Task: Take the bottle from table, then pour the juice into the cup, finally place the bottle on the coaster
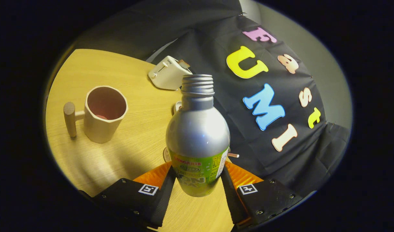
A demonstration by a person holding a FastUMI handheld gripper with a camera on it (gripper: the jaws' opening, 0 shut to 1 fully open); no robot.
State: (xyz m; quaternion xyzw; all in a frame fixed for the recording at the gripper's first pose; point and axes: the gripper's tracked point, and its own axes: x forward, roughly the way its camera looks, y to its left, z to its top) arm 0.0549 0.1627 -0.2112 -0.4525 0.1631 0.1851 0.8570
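A silver bottle [197, 135] with a green label and an open threaded neck stands between my two fingers. My gripper [197, 180] is shut on the bottle, both fingers pressing its labelled lower body, and the bottle hangs above the wooden table [119, 74]. The view is tilted. A beige cup [102, 112] with a wooden peg handle stands to the left beyond the fingers, its inside pinkish. A thin round disc [166, 154], possibly the coaster, peeks out just behind the bottle's left side; most of it is hidden.
A white toaster [168, 72] sits at the table's far edge behind the bottle. A small pale object [177, 107] shows beside the bottle's shoulder. The black cloth wall hangs to the right of the table.
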